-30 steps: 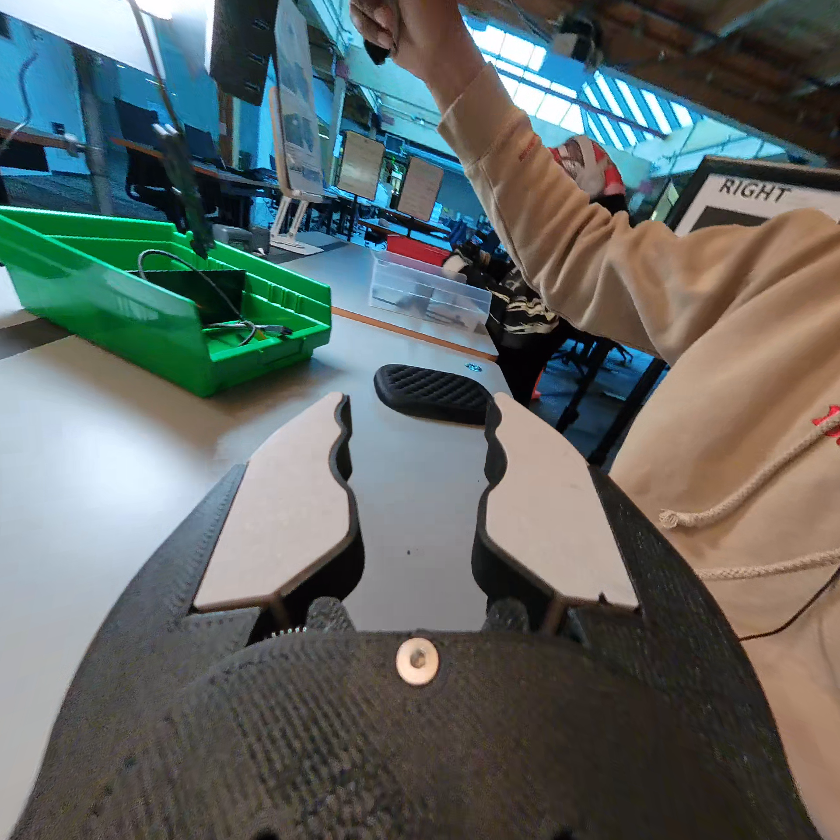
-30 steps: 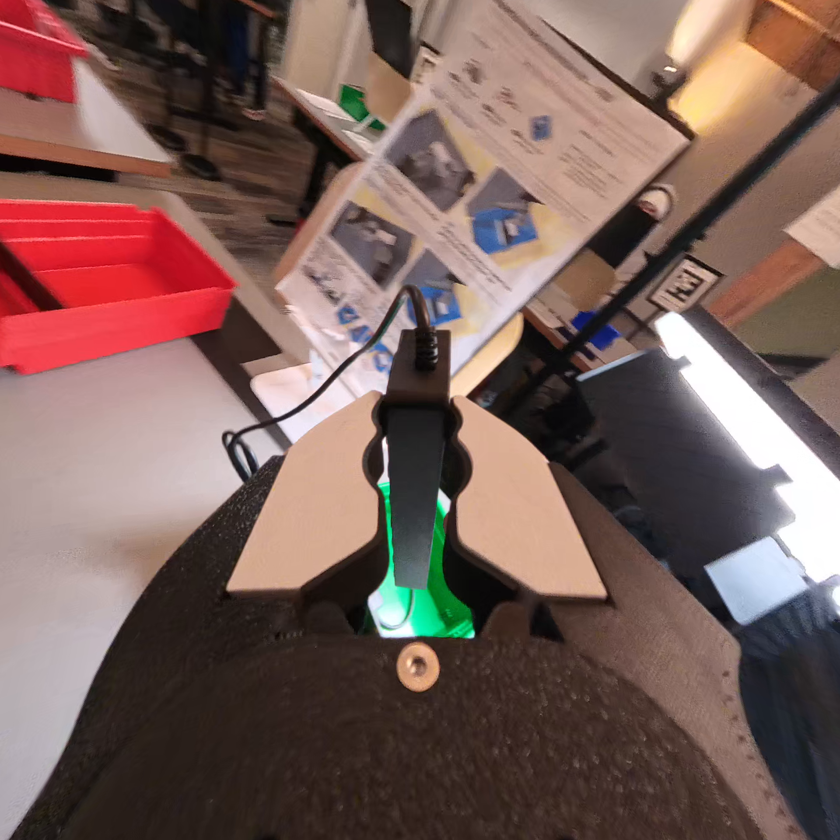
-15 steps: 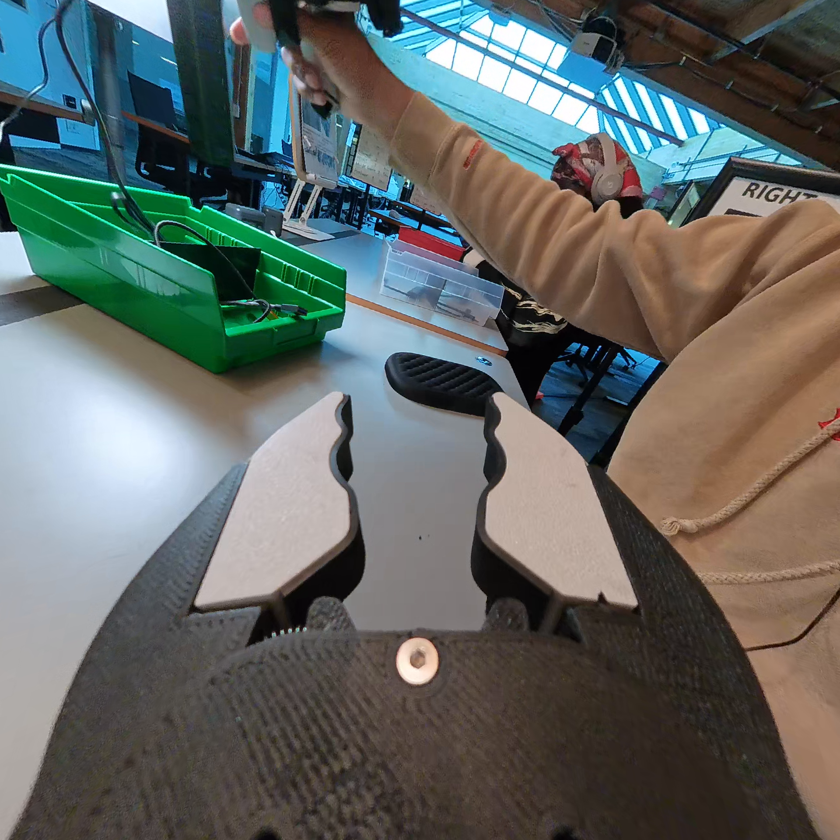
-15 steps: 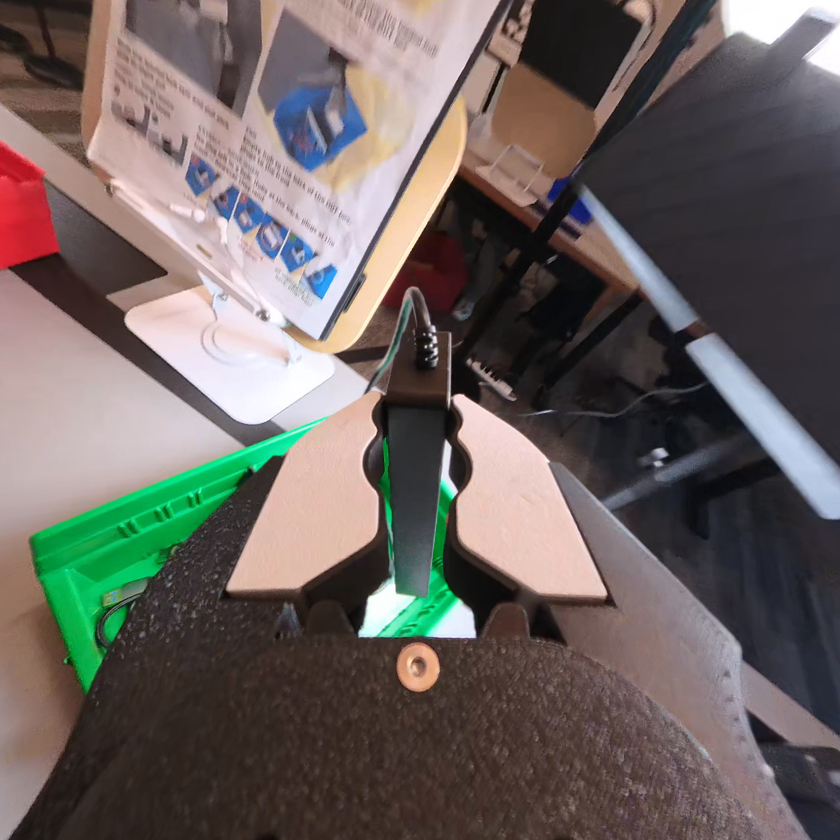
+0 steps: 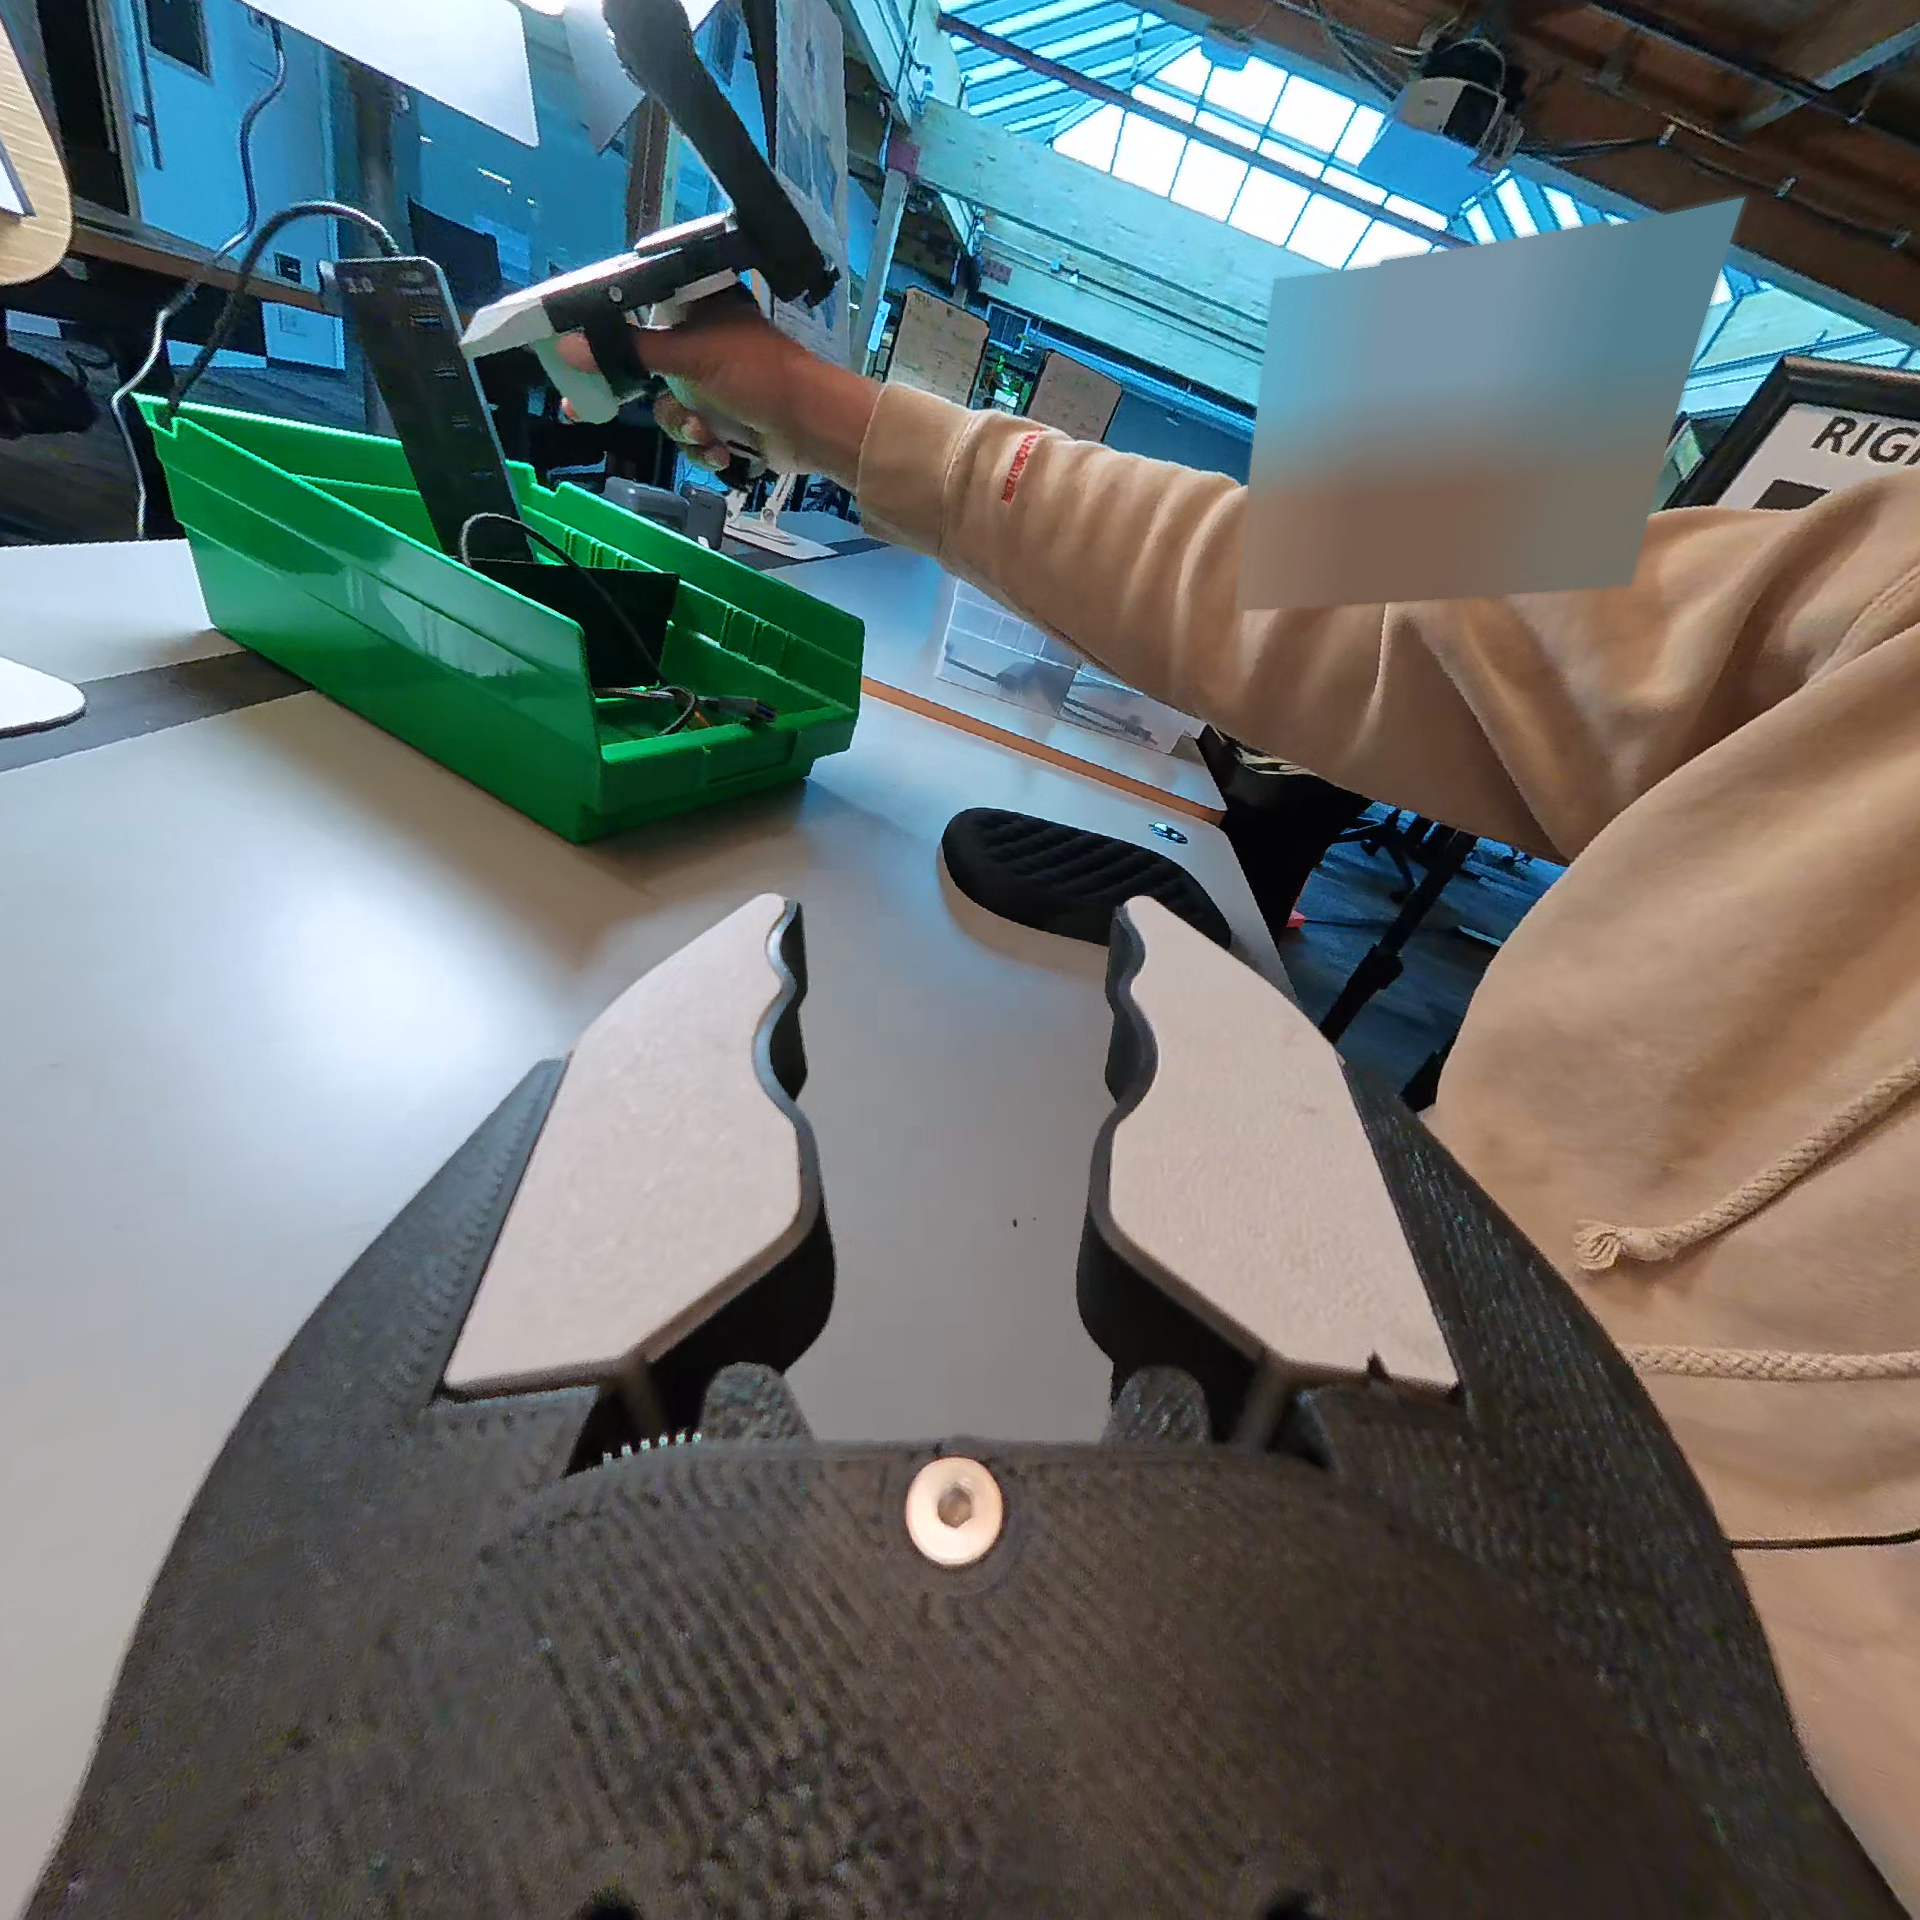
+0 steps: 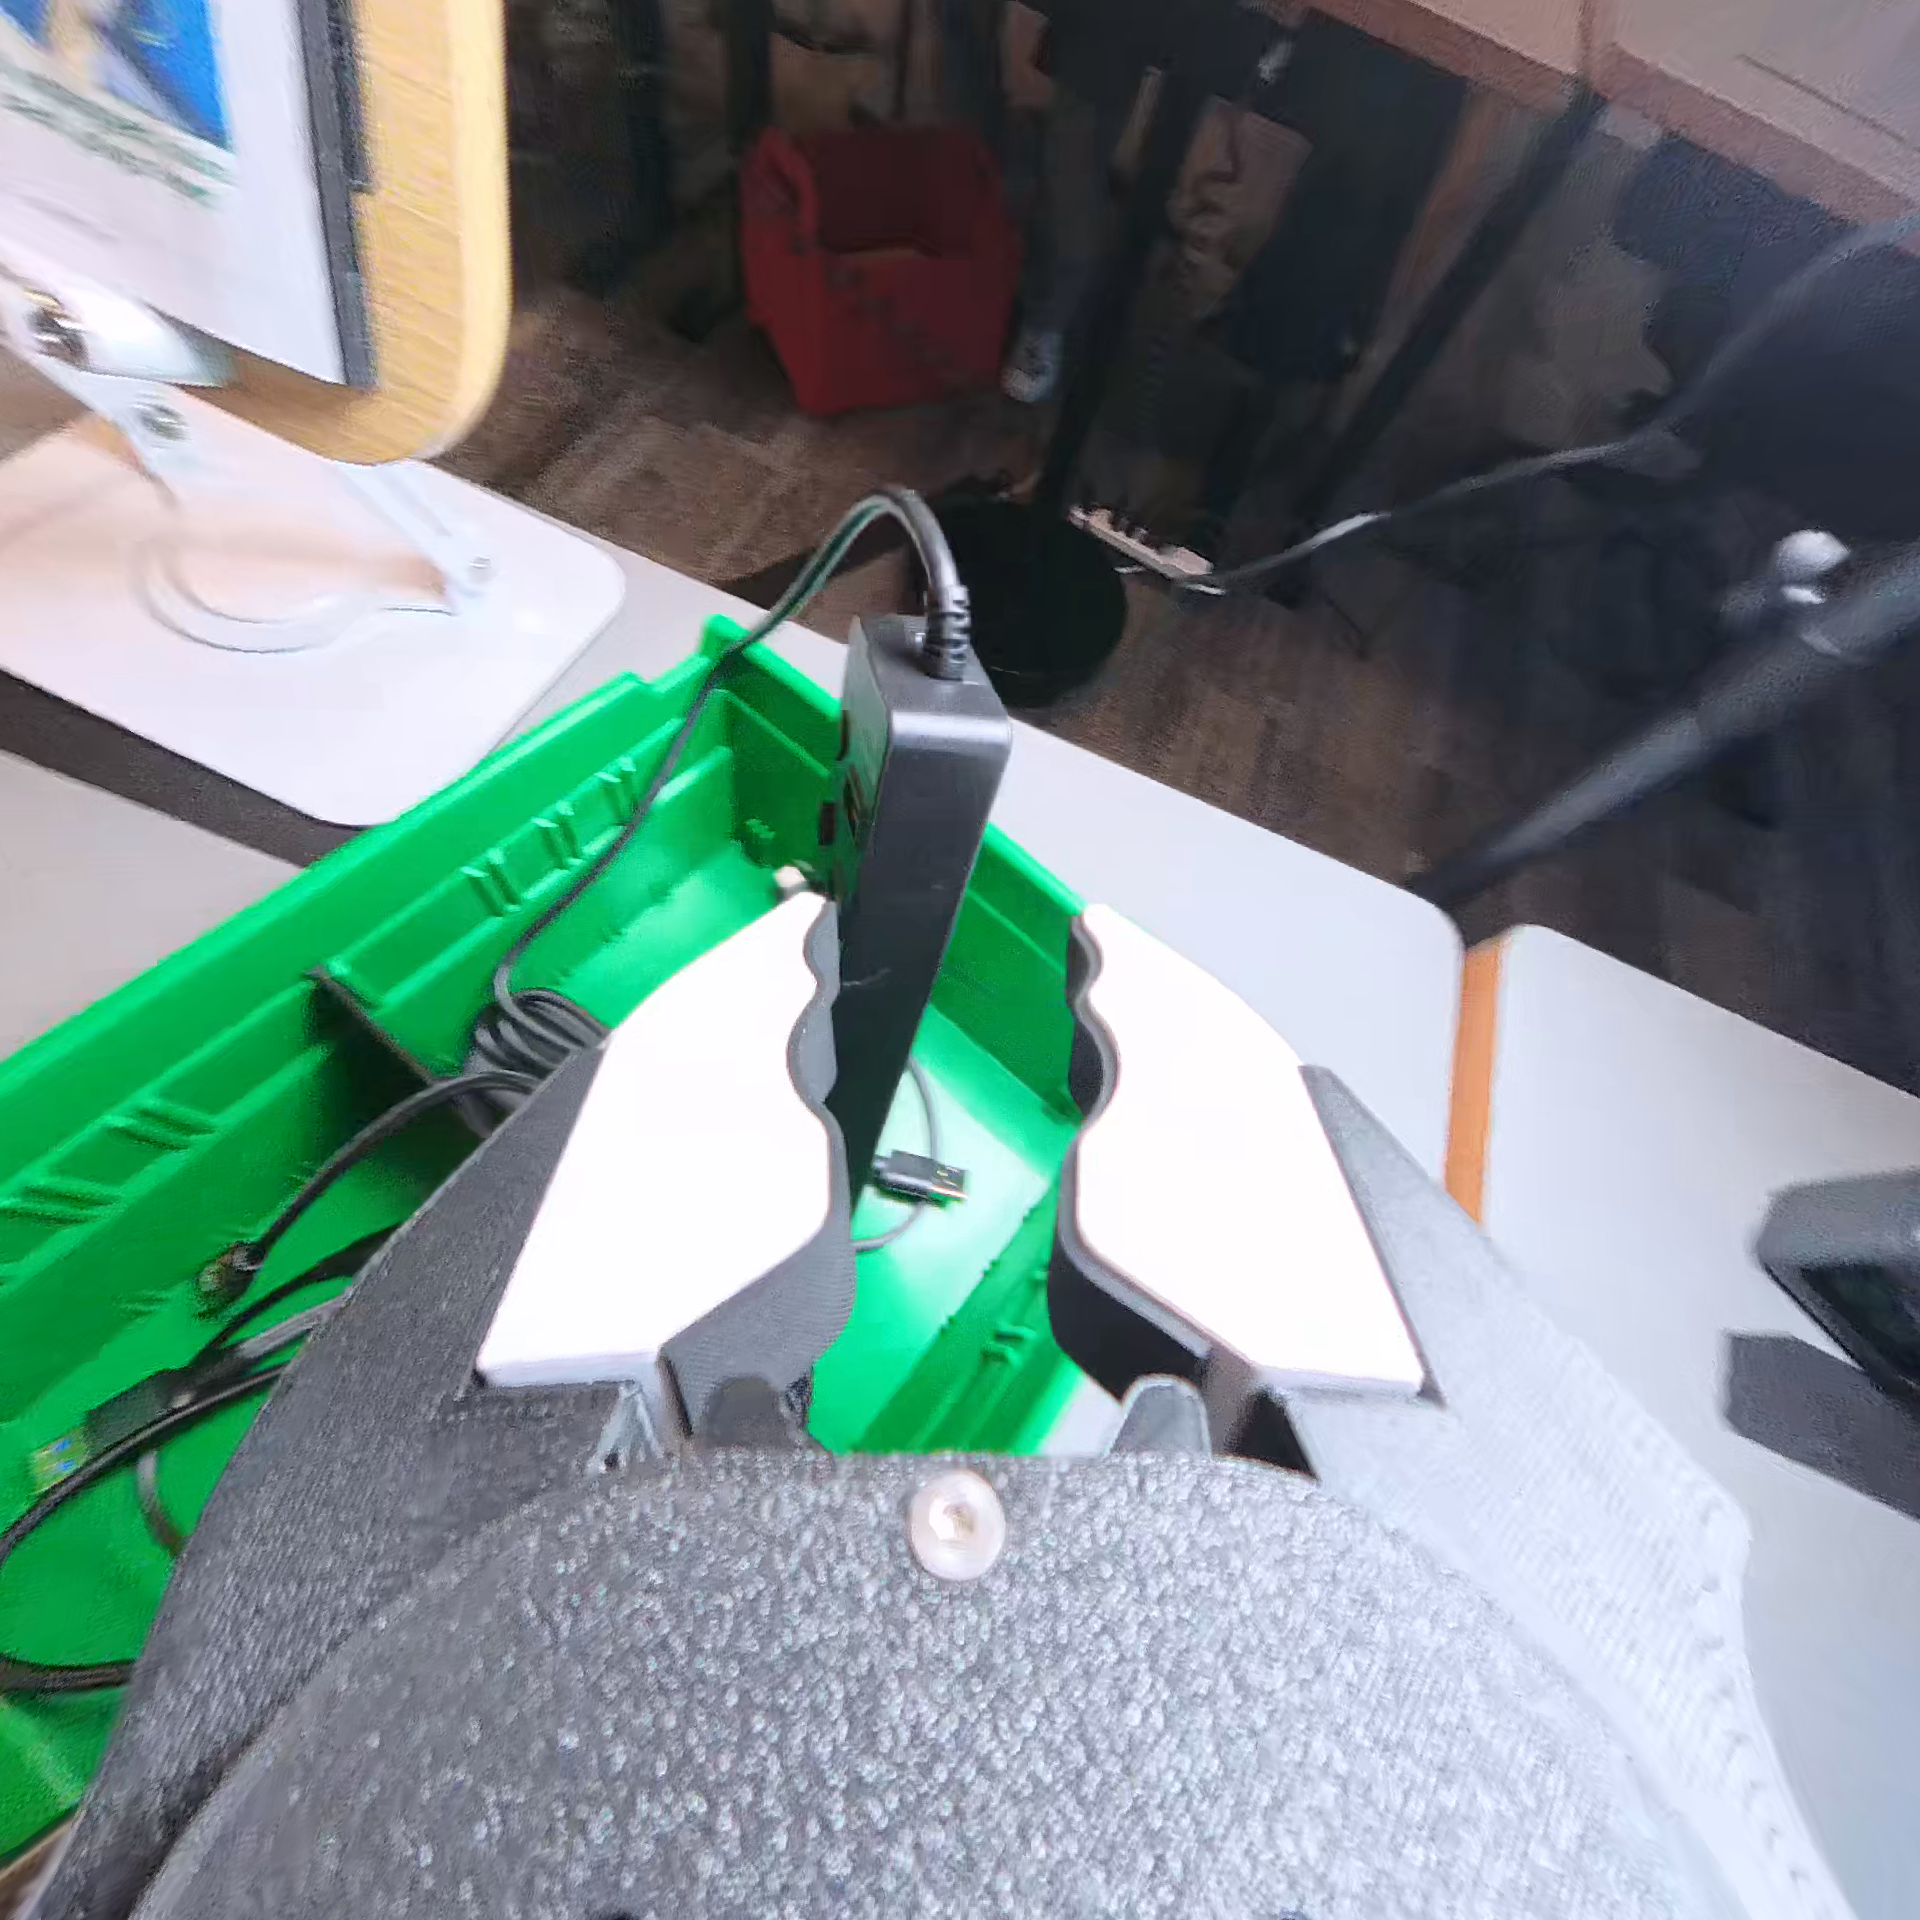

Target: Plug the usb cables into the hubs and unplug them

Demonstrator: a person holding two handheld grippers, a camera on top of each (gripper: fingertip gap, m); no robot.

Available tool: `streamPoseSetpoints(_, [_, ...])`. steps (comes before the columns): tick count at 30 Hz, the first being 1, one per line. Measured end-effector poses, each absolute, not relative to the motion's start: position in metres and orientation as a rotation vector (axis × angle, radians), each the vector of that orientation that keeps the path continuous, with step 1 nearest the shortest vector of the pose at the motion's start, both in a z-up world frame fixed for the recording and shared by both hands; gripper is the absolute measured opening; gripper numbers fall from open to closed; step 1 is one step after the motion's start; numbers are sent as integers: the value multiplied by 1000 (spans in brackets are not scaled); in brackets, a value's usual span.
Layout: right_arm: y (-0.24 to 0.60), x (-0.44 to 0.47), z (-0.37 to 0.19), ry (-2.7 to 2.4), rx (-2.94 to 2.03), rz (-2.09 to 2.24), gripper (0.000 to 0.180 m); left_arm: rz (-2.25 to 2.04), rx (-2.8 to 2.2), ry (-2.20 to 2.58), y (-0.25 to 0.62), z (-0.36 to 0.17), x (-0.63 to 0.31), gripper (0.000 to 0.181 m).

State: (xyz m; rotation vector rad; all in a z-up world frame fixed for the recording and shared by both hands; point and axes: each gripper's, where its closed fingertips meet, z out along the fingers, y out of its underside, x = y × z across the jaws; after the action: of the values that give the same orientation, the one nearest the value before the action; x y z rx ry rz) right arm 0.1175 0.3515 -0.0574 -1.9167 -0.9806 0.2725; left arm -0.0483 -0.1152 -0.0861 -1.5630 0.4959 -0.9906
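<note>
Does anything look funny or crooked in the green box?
Yes. The long black USB hub stands tilted on end in the green plastic bin, leaning on one finger of the open right gripper, instead of lying flat.

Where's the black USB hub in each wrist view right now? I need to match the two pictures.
Left wrist view: USB hub upper left, standing tilted in the green bin, beside the right gripper.
Right wrist view: centre, leaning against the left finger, jaws apart.
Shared landmark: the green bin.
</note>
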Motion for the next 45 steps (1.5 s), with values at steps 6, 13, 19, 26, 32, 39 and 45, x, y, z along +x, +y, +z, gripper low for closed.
streamPoseSetpoints(6, [345, 148, -29, -896, -1850, 266, 46, -969, -1567, 492, -114, -86, -48, 56])
streamPoseSetpoints(13, [250, 129, 7, -881, -1566, 593, 42, -843, -1576, 416, -104, -85, -66, 56])
streamPoseSetpoints(19, [144, 108, -31, -934, -1475, 785, 43, -657, -1593, 274, -92, -82, -105, 57])
streamPoseSetpoints(26, [102, 110, -102, -1012, -1527, 563, 50, -242, -1695, 125, -85, -89, -172, 59])
streamPoseSetpoints(32, [109, 121, -147, -1298, -1649, 251, 53, 195, -1977, 243, -100, -120, -239, 67])
streamPoseSetpoints(39, [117, 118, -174, -1653, -1675, -37, 49, 374, -2459, 622, -123, -181, -289, 71])
streamPoseSetpoints(45, [129, 105, -198, -1964, -1681, -255, 34, 470, -2610, 920, -116, -215, -310, 53])
